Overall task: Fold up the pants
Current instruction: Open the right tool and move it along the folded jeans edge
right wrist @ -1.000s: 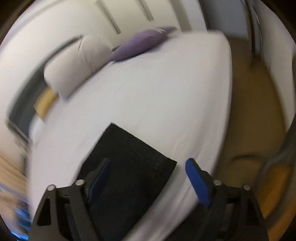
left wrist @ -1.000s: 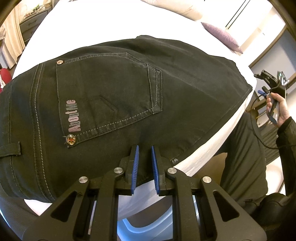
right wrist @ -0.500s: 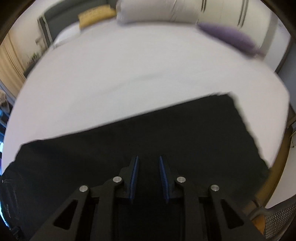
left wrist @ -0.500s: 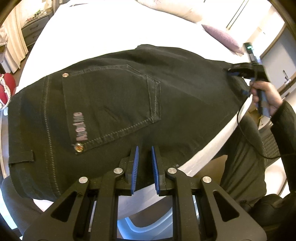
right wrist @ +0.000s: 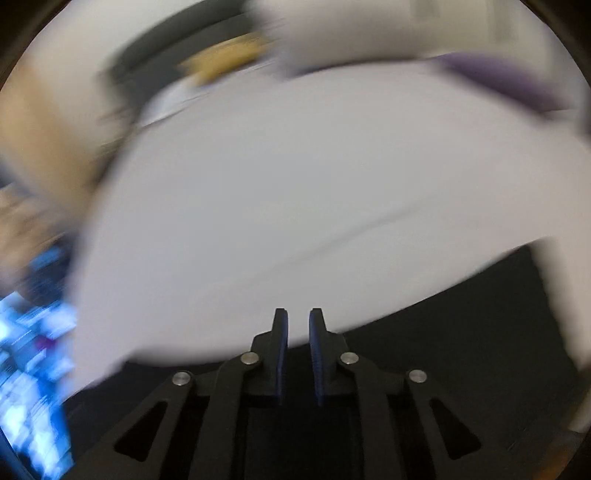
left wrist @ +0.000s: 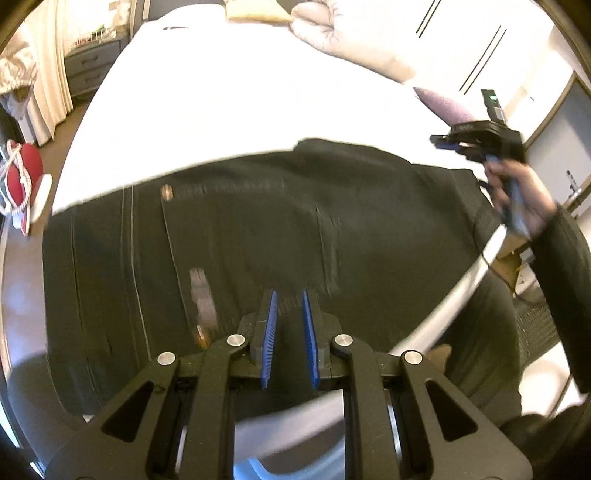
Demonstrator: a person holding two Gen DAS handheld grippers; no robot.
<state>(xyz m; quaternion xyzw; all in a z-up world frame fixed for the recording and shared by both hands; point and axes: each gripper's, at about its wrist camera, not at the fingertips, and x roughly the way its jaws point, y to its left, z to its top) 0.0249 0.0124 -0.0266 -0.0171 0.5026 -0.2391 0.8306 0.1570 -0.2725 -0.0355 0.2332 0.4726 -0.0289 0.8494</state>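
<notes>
Black jeans (left wrist: 295, 229) lie flat across the near edge of a white bed (left wrist: 240, 110), back pocket up, blurred by motion. My left gripper (left wrist: 289, 295) hovers over their near edge. It is shut to a narrow slit, and I see no cloth caught in it. A hand (left wrist: 524, 195) holds my right gripper (left wrist: 448, 143) above the jeans' right end. In the right wrist view the right gripper (right wrist: 298, 314) points at the bare sheet (right wrist: 277, 203) just past the jeans (right wrist: 461, 325). Its jaws are closing, with a small gap left and nothing between them.
A white pillow (left wrist: 351, 33) and a purple cushion (left wrist: 443, 105) lie at the head of the bed. A grey nightstand (left wrist: 92, 66) and a red object (left wrist: 24, 170) stand to the left. The person's dark-trousered legs (left wrist: 491, 332) are by the bed's right corner.
My right gripper swung in from beside the bed to above the jeans' right end and its jaws closed from wide to a slit. The left gripper rose, showing more of the bed.
</notes>
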